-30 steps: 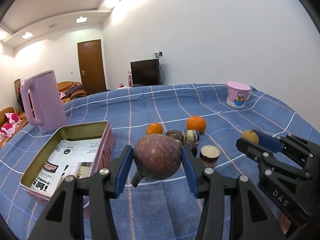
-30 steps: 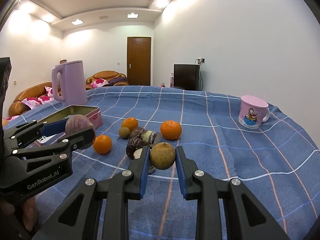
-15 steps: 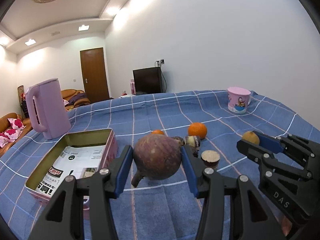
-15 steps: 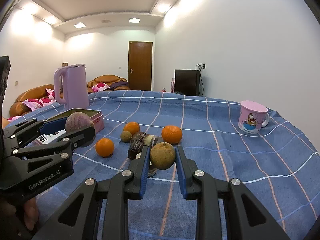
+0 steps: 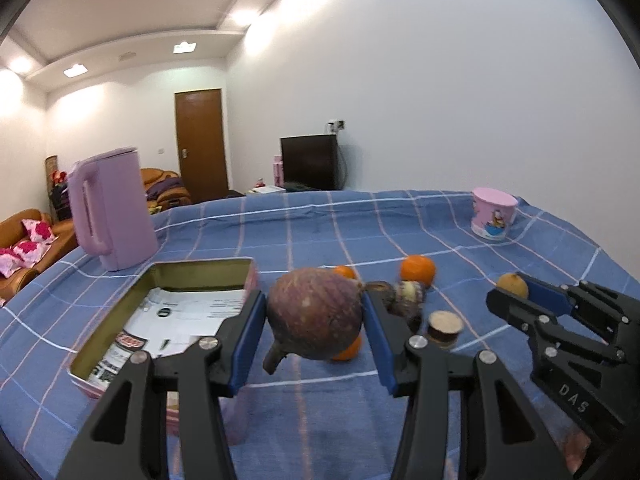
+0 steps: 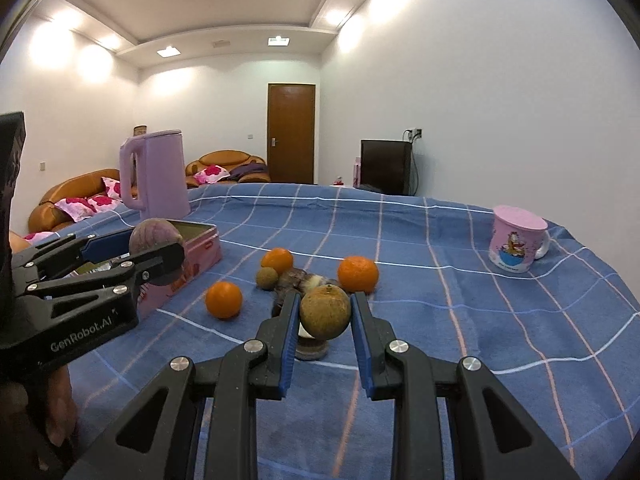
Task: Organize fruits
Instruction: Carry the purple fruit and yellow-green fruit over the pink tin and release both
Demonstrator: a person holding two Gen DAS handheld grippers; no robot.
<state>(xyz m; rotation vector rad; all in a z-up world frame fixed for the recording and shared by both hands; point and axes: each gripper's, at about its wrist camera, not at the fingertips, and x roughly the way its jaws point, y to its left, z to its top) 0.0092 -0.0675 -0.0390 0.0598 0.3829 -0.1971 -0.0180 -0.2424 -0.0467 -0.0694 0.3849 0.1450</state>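
My left gripper (image 5: 314,312) is shut on a big round purple fruit (image 5: 314,318), held in the air just right of the open pink tin (image 5: 224,266) lined with printed paper. In the right wrist view the same left gripper (image 6: 156,250) shows at the left beside the tin (image 6: 200,246). My right gripper (image 6: 325,312) is shut on a brownish-green round fruit (image 6: 325,312), lifted above the blue checked cloth. On the cloth lie oranges (image 6: 224,299) (image 6: 358,274) (image 6: 277,260), a small brown fruit (image 6: 267,278) and dark cut pieces (image 6: 296,280).
A lilac kettle (image 5: 110,214) stands behind the tin at the left. A pink cartoon mug (image 6: 516,246) sits far right on the cloth. A person's hand (image 6: 60,400) grips the left tool. Sofas and a door lie beyond the table.
The left gripper has risen a little with the purple fruit, so the tin and the fruits on the cloth sit lower in its view. The right gripper has kept still with its fruit.
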